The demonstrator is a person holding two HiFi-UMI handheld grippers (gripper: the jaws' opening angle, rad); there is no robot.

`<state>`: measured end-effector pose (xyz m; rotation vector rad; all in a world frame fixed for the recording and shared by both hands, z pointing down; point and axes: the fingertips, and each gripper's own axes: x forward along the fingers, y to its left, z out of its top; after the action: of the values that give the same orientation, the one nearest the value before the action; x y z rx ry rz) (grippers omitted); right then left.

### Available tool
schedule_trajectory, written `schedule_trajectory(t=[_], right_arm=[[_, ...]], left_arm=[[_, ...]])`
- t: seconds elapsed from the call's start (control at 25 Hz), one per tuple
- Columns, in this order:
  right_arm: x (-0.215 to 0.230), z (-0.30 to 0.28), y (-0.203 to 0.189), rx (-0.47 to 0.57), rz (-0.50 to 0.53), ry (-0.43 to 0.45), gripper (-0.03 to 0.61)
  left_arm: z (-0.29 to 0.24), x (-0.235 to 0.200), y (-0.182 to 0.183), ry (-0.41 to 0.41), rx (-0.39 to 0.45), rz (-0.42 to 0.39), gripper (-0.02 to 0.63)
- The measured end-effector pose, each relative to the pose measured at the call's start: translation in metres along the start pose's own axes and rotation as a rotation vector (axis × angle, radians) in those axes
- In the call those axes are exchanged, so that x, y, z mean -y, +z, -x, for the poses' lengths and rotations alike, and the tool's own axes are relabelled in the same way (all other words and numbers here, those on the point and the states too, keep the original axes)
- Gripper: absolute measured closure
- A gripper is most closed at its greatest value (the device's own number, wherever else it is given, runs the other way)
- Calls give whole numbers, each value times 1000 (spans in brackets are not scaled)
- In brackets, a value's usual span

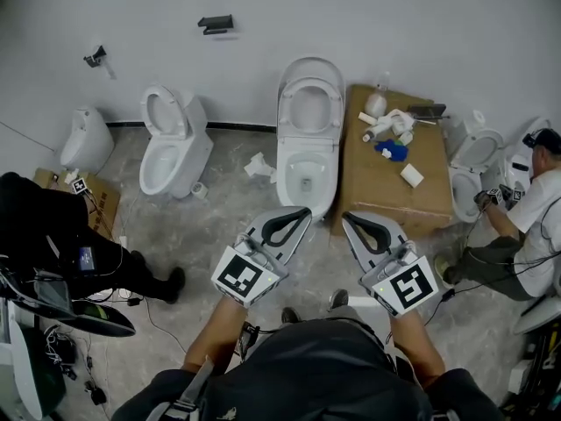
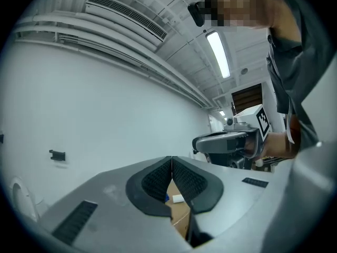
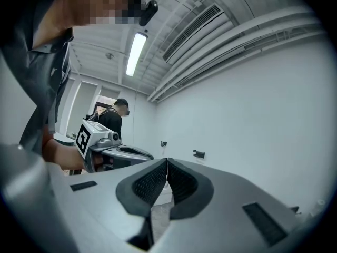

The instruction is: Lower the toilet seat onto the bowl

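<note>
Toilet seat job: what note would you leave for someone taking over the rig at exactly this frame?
Left gripper: shut, empty, held level.
Right gripper: shut, empty, level, alongside the left one.
Things: the middle toilet is straight ahead. Its seat stands raised against the wall, above the open bowl. In the head view both grippers stop short of the bowl and touch nothing.
Done: nothing on the seat yet.
Left: reach the raised seat, tip it forward, and lower it onto the bowl.
</note>
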<state>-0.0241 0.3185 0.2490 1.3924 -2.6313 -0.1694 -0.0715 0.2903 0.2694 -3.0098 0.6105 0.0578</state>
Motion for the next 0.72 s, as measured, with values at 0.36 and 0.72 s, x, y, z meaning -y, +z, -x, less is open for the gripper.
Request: schedule_trajectory(t=[0.36, 0.72], right_arm=[[51, 17, -10, 47, -21, 22, 571], [110, 38, -21, 89, -19, 74, 571]], left_arm=[[-30, -1, -6, 95, -33, 4, 608], [-87, 11, -5, 161, -49, -28, 608]])
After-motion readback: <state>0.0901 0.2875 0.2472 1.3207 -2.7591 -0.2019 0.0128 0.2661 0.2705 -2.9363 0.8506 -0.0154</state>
